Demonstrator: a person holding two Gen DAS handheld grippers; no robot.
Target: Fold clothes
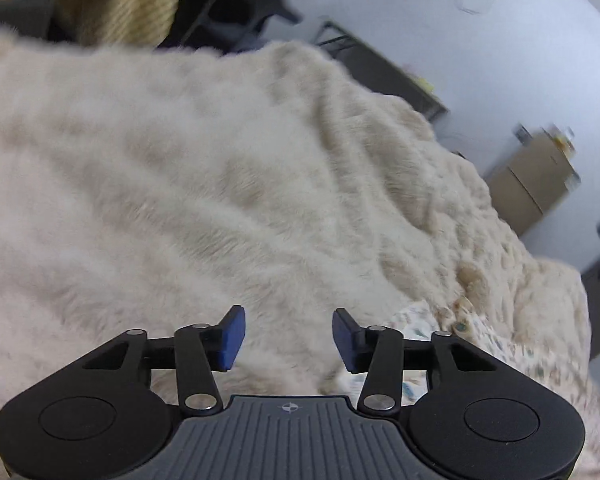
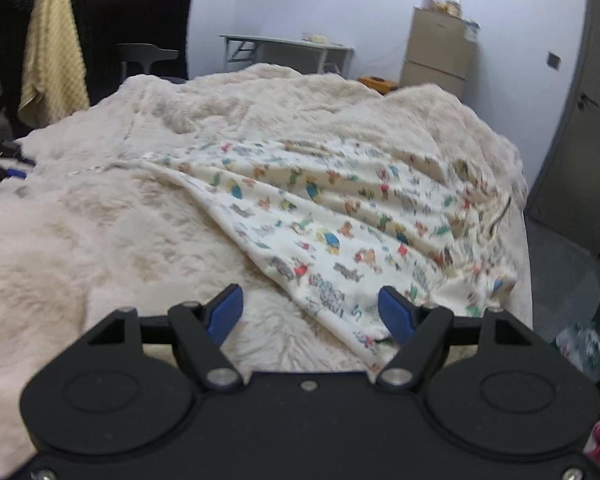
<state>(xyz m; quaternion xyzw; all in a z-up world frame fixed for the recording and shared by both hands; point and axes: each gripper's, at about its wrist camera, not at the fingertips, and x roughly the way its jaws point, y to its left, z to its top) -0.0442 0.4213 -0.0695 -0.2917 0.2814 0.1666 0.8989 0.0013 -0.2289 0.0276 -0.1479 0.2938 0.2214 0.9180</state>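
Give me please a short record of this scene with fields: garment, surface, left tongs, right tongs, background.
garment: printed cloth with small coloured cartoon figures, spread out and wrinkled, not folded
surface: fluffy cream blanket under the garment
left tongs: open, nothing between the pads, over bare blanket; an edge of the garment shows to their right
right tongs: open, holding nothing, just above the near corner of the garment
background: grey folding table, cardboard boxes, yellow towel hanging, grey door
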